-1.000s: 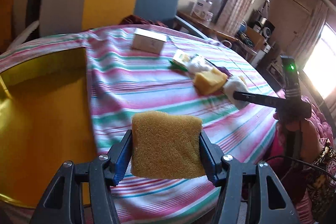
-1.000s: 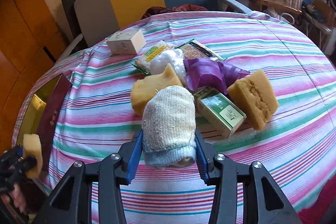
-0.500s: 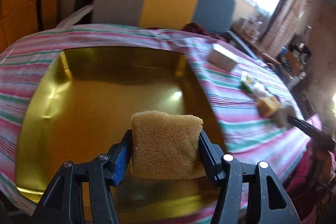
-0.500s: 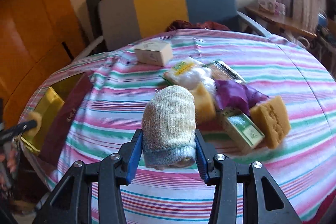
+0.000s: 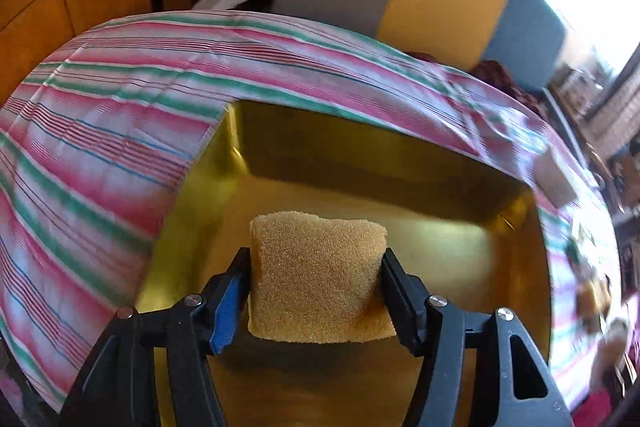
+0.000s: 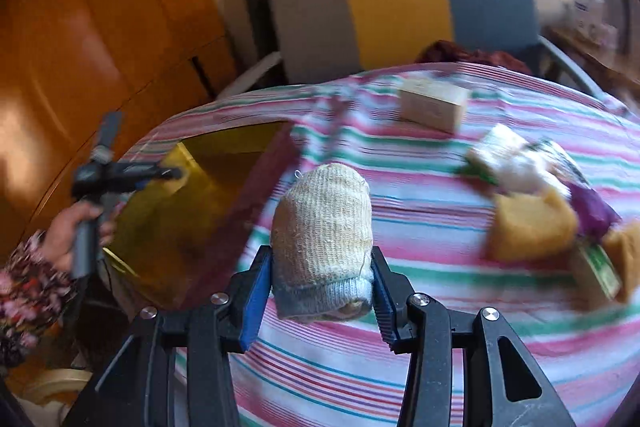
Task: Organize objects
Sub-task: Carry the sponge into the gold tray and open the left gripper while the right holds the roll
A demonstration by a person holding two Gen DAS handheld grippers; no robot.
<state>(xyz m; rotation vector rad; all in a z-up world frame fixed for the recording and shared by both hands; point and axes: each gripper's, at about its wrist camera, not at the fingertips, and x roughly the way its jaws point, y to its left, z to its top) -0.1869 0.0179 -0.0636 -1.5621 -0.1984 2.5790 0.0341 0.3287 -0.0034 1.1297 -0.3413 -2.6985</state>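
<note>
A yellow sponge (image 5: 316, 279) sits between the fingers of my left gripper (image 5: 316, 259), hanging over the inside of the gold tray (image 5: 400, 163). The jaws are opening, and both pads still touch the sponge's sides. My right gripper (image 6: 322, 259) is shut on a cream knitted mitt (image 6: 320, 219) with a pale blue cuff, above the striped tablecloth (image 6: 400, 307) just right of the tray (image 6: 224, 147). In the right wrist view the left gripper (image 6: 172, 173) reaches over the tray's left edge, and the sponge it carries is not visible there.
A cream box (image 6: 434, 105) lies at the back of the table. To the right sits a pile with a yellow sponge (image 6: 528, 227), a purple wrapper (image 6: 592, 211) and a green box (image 6: 600, 267). A striped chair (image 6: 396, 7) stands behind. A person's hand (image 6: 72, 227) is at the left.
My left gripper swung left with the sponge, from above the tablecloth to over the gold tray. My right gripper carried the mitt left, away from the pile and toward the tray.
</note>
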